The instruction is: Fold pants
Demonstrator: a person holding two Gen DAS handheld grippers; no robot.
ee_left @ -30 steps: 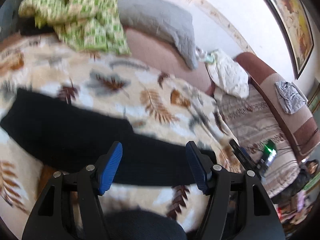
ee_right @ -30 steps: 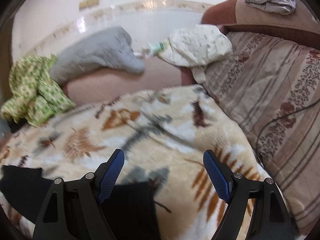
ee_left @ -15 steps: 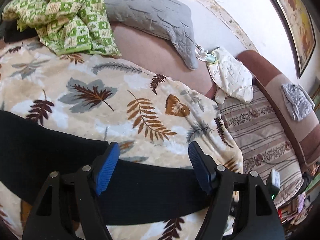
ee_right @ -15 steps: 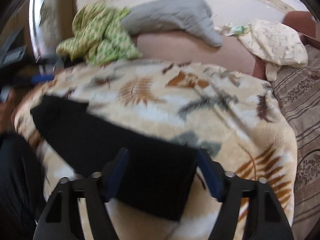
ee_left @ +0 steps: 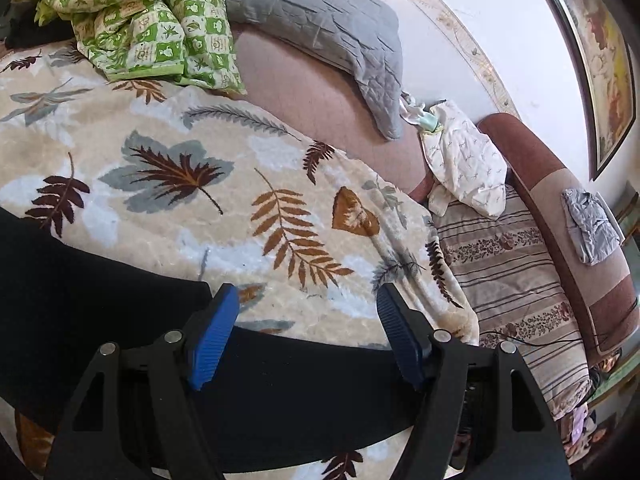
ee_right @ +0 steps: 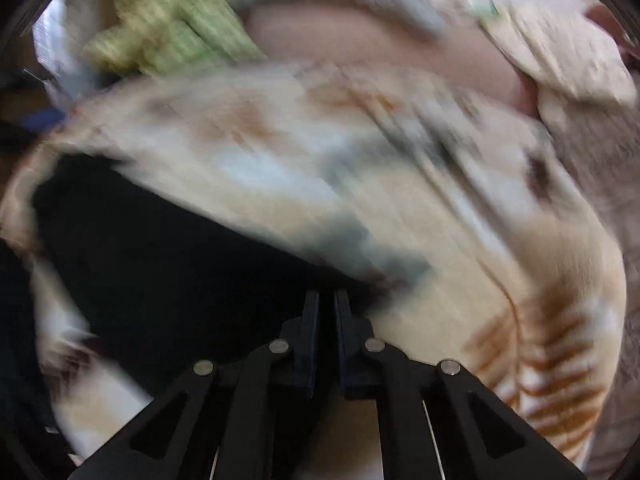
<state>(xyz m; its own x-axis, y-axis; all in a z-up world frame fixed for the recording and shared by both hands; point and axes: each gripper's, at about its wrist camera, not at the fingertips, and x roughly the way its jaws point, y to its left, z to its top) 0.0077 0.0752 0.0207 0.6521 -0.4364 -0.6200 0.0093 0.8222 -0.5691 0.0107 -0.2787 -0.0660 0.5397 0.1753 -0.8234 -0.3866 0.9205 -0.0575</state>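
Observation:
The black pants (ee_left: 120, 308) lie flat and stretched out on a beige blanket with a leaf print (ee_left: 240, 184). My left gripper (ee_left: 308, 300) is open and empty, its blue pads (ee_left: 212, 340) just above the far edge of the pants. In the blurred right wrist view the pants (ee_right: 160, 264) run from the left down to the gripper. My right gripper (ee_right: 327, 300) is shut on the end of the pants, with the black cloth between its fingers.
A green checked quilt (ee_left: 140, 20) and a grey pillow (ee_left: 328, 28) lie at the back of the sofa. A white cloth (ee_left: 468, 168) sits at the corner. A striped sofa seat (ee_left: 512, 280) with a grey garment (ee_left: 592, 224) on its backrest lies to the right.
My right gripper has closed from open onto the end of the pants and is moving fast, blurring its view. My left gripper stayed open and barely shifted over the pants.

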